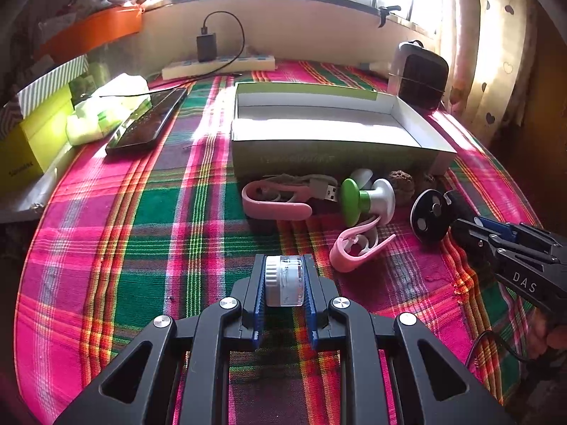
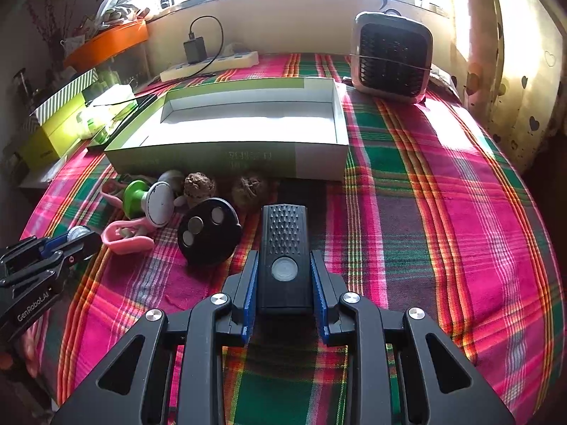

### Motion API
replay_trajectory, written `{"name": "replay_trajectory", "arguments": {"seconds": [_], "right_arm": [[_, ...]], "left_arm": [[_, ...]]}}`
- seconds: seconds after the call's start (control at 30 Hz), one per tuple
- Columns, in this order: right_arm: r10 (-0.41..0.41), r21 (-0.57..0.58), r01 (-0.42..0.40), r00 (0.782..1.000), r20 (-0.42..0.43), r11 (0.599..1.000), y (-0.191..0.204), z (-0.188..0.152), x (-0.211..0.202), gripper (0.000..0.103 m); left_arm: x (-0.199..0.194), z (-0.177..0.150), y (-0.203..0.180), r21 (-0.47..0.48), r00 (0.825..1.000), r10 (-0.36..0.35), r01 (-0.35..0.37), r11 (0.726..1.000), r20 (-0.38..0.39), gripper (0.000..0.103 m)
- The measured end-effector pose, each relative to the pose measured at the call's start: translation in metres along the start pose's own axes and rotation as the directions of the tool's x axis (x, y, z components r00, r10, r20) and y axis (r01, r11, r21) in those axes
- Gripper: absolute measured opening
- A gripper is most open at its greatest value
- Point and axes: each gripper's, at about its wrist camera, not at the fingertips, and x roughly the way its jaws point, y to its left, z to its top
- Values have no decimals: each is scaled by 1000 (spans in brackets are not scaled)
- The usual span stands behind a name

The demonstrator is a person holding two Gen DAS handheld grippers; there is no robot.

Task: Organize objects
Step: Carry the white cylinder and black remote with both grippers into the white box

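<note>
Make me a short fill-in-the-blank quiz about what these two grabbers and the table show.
1. The left gripper is shut on a small clear jar with a ____ ribbed lid.
2. The right gripper holds a ____ rectangular device.
3. The open cardboard box is ____ inside.

Missing: white; black; empty

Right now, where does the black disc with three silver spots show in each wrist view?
Left wrist: black disc at right of centre, just ahead of the right gripper.
Right wrist: black disc left of centre, beside the held black device.
Shared landmark: open box behind it.
</note>
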Motion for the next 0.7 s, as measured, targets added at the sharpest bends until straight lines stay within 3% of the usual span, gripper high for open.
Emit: {"name": "replay_trajectory", "arguments": {"seconds": [0.37,0.7], "right_arm": [[36,-9,-36,998,55,999,3,18,-19,28],[78,-52,-76,996,49,996,15,61,-12,28]], "left_arm": [[-18,27,-3,20,998,-29,28,999,57,17],[-1,76,-8,33,995,-72,70,997,69,17]]}}
